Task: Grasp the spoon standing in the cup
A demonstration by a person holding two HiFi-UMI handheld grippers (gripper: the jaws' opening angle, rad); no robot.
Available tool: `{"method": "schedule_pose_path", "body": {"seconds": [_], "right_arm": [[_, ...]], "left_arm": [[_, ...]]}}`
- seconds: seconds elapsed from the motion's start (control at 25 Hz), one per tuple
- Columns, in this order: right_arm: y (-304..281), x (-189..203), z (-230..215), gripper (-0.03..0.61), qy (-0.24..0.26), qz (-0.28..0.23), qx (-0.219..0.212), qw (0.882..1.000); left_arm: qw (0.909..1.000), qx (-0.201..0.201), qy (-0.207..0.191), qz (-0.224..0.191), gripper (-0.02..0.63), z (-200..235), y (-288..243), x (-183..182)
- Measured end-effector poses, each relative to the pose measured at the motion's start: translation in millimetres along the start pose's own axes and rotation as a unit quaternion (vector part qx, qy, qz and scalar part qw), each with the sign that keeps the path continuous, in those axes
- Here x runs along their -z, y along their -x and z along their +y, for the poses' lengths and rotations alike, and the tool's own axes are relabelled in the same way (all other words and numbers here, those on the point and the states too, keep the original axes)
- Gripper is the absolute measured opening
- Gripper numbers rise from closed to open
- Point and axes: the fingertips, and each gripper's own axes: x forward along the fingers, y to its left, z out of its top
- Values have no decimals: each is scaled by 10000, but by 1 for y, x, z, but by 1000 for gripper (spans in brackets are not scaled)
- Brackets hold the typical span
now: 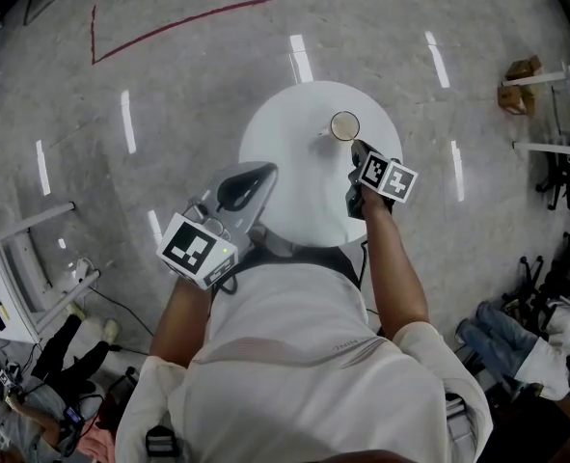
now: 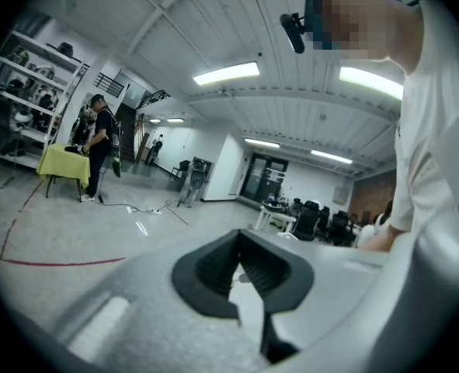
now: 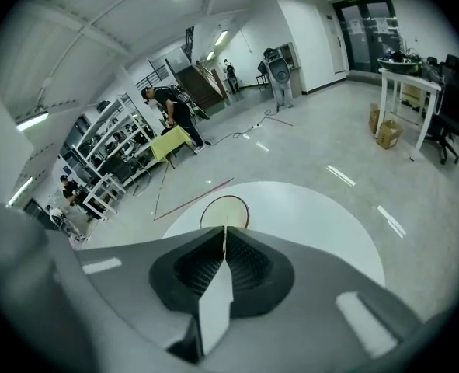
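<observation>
A round white table [image 1: 285, 128] carries a brown-rimmed cup [image 1: 344, 125] near its far right side. My right gripper [image 1: 357, 147] reaches over the table, its tips at the cup's near rim. In the right gripper view the cup [image 3: 237, 208] lies just beyond the jaws of the right gripper [image 3: 225, 231]. The jaws are closed together, and a thin pale sliver at their tips looks like the spoon [image 3: 225, 228] handle. Little else of the spoon shows. My left gripper [image 1: 263, 170] hovers over the table's near left part, shut and holding nothing. In its own view the left gripper [image 2: 239, 238] points out at the room.
A red tape line [image 1: 169, 27] marks the floor beyond the table. A cardboard box [image 1: 521, 83] and a white frame [image 1: 555, 114] stand at the right. People sit on the floor at the lower left [image 1: 67, 350] and lower right [image 1: 521, 340].
</observation>
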Motion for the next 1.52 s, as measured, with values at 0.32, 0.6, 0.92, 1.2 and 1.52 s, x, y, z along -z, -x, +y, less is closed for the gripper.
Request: {"method": "schedule_pose_path", "body": {"seconds": [0.32,0.6,0.92,1.2,1.52], "right_arm": [[71,-19,25,9,725,-619,-46,9954],[173,-47,50,9,651,-1730,-745,9799],[309,-76,74,9,1269,-3139,-1127,9342],[364,-73,81,9,1597,-3555,-1261,9123],[365,-77,80,9,1646,-3495,-1358,9123]], "left_arm": [[9997,180,-187,4,3,-18,-1,-10],[9979,472,-424,-137,3,-61,-9,-34],[9932,679,-745,-588,3,-116,-10,-82],[9904,701,-958,-708,3,-147,-7,-95],[9896,624,-1145,-609,3,-155,-10,-92]]}}
